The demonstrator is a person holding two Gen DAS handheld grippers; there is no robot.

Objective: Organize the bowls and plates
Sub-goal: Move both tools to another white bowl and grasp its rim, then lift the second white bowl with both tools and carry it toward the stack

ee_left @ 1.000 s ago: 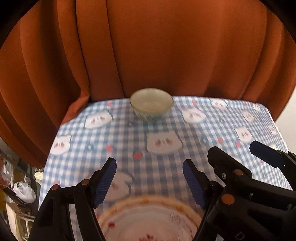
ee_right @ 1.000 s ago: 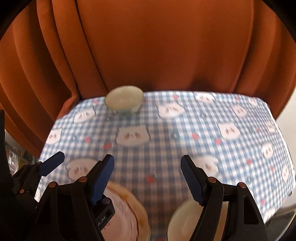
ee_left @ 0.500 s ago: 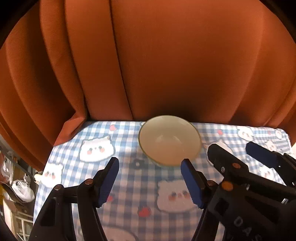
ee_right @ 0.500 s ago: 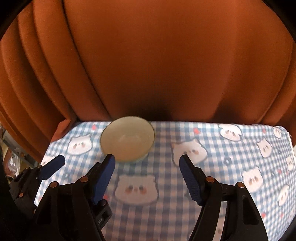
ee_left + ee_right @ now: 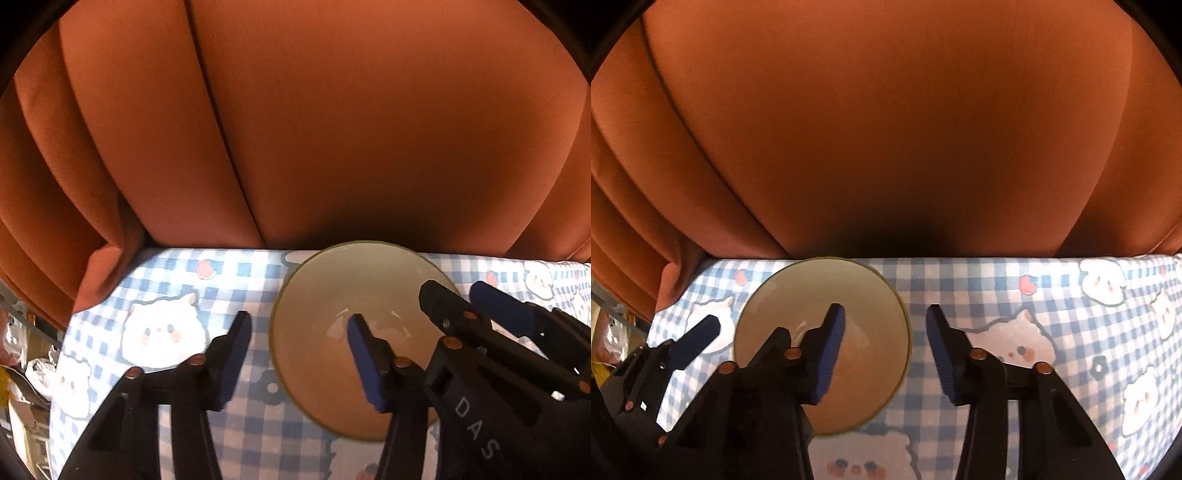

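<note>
We read only one text: raised letters "DAS" on black plastic body of right tool point(image 5: 448, 295), seen at lower right of left wrist view, letters tilted, running down along its near arm. We cannot tell whether more letters follow beyond frame edge. We find no other readable text, number or brand: blue-and-white checked cloth with cartoon cat faces point(image 5: 1015, 295) carries pictures only; small white sticker on black plastic body of left tool point(image 5: 713, 328) too small to read.
</note>
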